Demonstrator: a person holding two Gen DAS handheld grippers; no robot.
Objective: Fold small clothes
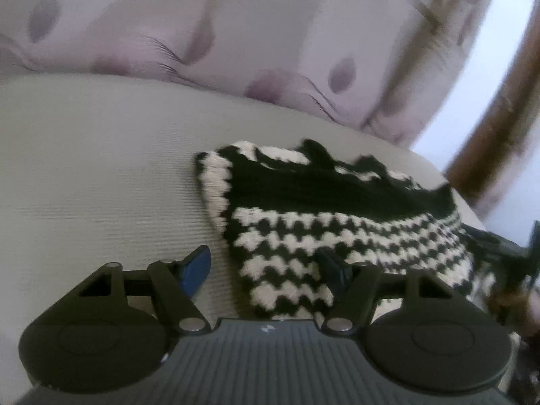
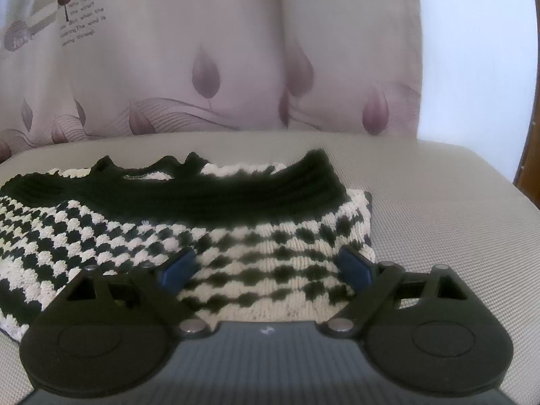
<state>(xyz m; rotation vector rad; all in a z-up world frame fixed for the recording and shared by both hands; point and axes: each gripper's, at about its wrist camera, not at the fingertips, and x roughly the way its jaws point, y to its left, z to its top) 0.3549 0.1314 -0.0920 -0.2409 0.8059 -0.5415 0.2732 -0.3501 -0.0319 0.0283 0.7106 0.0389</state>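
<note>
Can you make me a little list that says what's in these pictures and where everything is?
garment: black-and-cream knitted small sweater, partly folded, black ribbed band on top
surface: beige woven cushion, sweater lying on it
backdrop: pale curtain with purple leaf print
left gripper: fingers apart, over the sweater's corner, not pressing it
right gripper: fingers apart, over the sweater's near edge

I see bare cushion (image 1: 101,175) left of the knitted garment (image 1: 337,222), open for passage; the patterned backrest (image 2: 236,67) walls off the far side; a wooden post (image 1: 499,128) stands right.
</note>
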